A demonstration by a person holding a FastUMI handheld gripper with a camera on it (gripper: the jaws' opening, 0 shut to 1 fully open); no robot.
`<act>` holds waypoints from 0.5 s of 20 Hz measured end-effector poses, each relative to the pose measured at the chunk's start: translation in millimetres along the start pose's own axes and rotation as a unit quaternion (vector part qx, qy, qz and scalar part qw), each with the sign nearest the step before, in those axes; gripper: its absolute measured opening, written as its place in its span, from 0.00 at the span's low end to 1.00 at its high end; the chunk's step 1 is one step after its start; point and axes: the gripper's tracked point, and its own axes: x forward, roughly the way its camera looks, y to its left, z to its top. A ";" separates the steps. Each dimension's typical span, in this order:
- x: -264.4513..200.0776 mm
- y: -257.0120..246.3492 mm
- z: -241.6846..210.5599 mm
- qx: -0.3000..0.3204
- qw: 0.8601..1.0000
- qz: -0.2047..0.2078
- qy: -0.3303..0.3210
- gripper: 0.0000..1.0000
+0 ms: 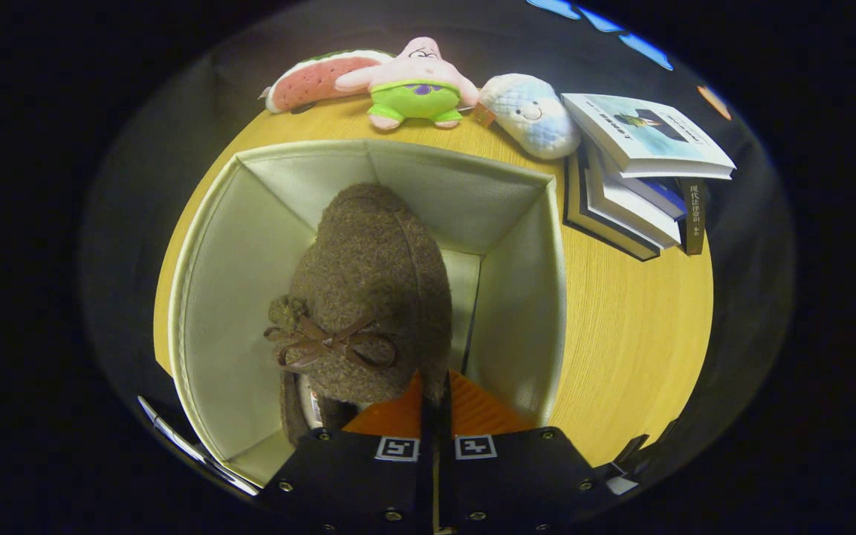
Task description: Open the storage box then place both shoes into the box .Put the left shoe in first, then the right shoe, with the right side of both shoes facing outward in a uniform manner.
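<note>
- Gripping a brown fuzzy shoe (368, 297) by its edge, the gripper (435, 409) is hanging it inside the open storage box (227, 297), fingers closed on it.
- Remaining, seemingly: releasing it; whether this is the first or second shoe is unclear.

Staged booth mocked up as a home, not a real room. Cues: small round wood-grain counter (636, 327) with black cloth wall right behind it. Along the counter's far edge sit plush toys: watermelon slice (316, 78), pink star figure (413, 82), pale cloud-like one (536, 111). Stack of books (640, 178) at the far-right edge. Cream fabric storage box (235, 282) takes up the near-left part of the counter. Domestic props, a plain dark backdrop.
</note>
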 end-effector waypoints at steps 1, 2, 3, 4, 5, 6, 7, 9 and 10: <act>0.6 0.4 -0.3 -0.008 1.000 -0.004 0.001 0.04; -0.5 0.5 0.0 -0.015 1.000 -0.002 0.000 0.05; -1.1 1.1 0.2 -0.020 1.000 0.000 -0.003 0.05; -1.9 1.1 0.8 -0.023 1.000 0.006 -0.008 0.05; -3.6 2.1 1.9 -0.024 1.000 0.014 -0.012 0.05; -5.4 2.0 3.8 -0.030 0.999 0.018 -0.021 0.07; -13.5 2.7 10.5 -0.039 0.998 0.022 -0.037 0.09; -29.5 1.3 17.5 -0.059 0.996 0.021 -0.065 0.16; -36.8 1.0 18.7 -0.064 0.995 0.028 -0.075 0.20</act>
